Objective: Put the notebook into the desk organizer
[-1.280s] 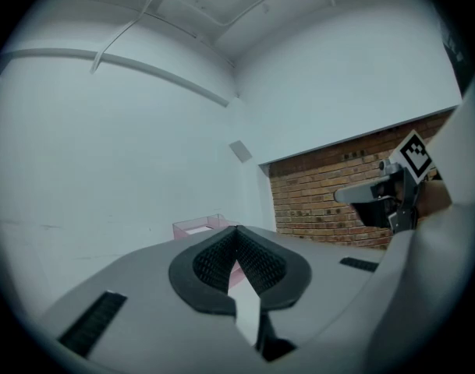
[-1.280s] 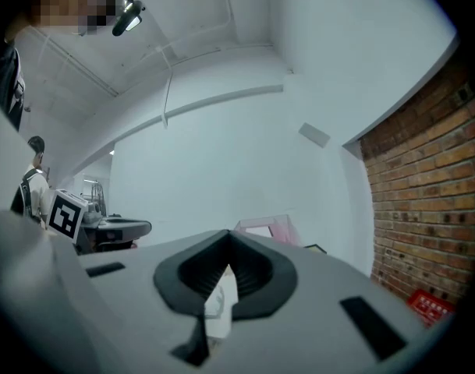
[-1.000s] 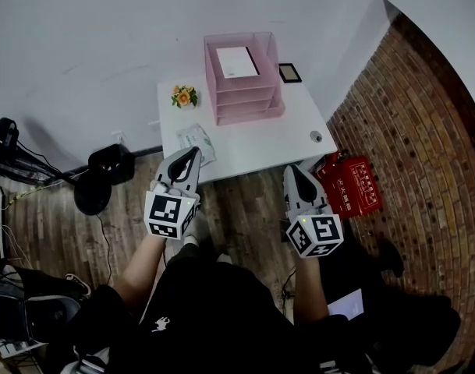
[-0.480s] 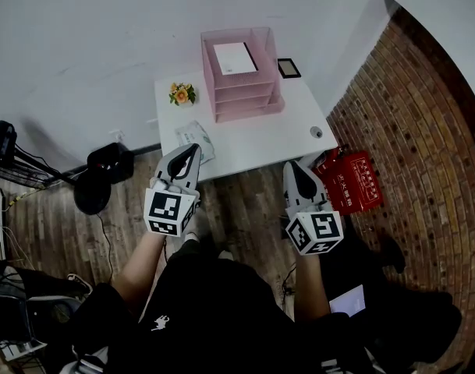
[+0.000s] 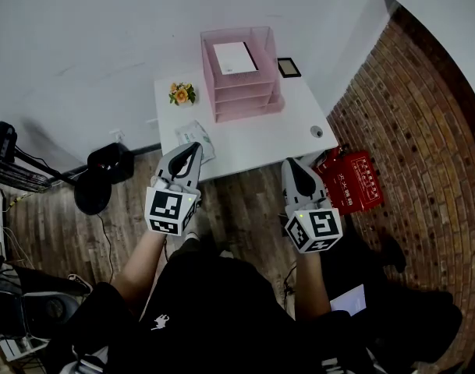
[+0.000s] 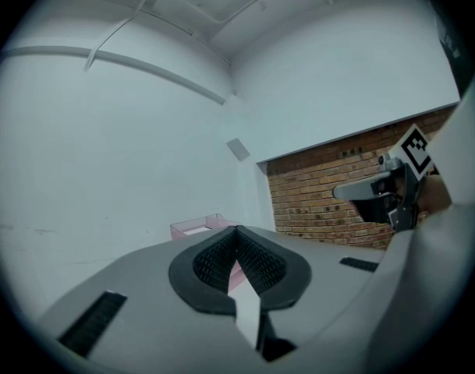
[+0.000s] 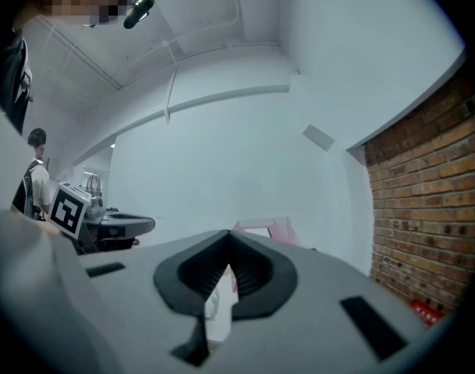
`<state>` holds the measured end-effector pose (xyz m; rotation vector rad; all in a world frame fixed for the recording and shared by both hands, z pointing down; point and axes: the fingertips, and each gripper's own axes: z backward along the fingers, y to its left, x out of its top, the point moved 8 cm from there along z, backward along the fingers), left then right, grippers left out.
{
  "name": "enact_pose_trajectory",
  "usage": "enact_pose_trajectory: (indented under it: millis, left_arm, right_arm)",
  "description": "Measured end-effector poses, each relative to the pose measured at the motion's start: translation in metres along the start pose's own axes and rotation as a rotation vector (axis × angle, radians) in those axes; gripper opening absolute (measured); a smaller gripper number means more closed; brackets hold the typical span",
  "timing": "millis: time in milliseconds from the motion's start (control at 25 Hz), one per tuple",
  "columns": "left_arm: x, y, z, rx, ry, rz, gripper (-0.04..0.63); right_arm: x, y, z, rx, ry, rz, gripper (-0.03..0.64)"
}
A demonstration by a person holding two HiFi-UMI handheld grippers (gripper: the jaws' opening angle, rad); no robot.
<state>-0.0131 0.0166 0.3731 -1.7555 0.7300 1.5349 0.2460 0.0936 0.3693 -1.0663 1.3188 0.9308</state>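
The pink desk organizer [image 5: 242,84] stands at the back of the white table [image 5: 260,142]. A flat white notebook [image 5: 235,58] lies in its top tray. Both grippers hang in front of the table's near edge, over the wooden floor. My left gripper [image 5: 193,151] points at the table's front left and is shut with nothing in it. My right gripper [image 5: 290,167] is shut and empty too, off the front right edge. In the left gripper view, the left gripper [image 6: 237,235] has its pads together and the organizer [image 6: 195,226] shows beyond. In the right gripper view, the right gripper [image 7: 228,243] is shut below the organizer [image 7: 262,228].
A small pot of flowers [image 5: 182,93] and a crinkled clear packet [image 5: 196,140] sit on the table's left side. A dark framed card [image 5: 288,68] lies at the back right, and a round hole cap [image 5: 317,133] near the right edge. A red box [image 5: 351,182] and brick wall are on the right.
Almost nothing: the head view has shifted slightly, and both grippers stay shut and empty in about the same place before the table.
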Motion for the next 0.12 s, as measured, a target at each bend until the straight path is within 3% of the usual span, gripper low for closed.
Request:
enact_pose_trajectory:
  millis: [120]
  left_arm:
    - [0.0007, -0.0003, 0.0003, -0.006, -0.003, -0.004, 0.003]
  right_arm:
    - [-0.0007, 0.0013, -0.0008, -0.001, 0.003, 0.008, 0.002]
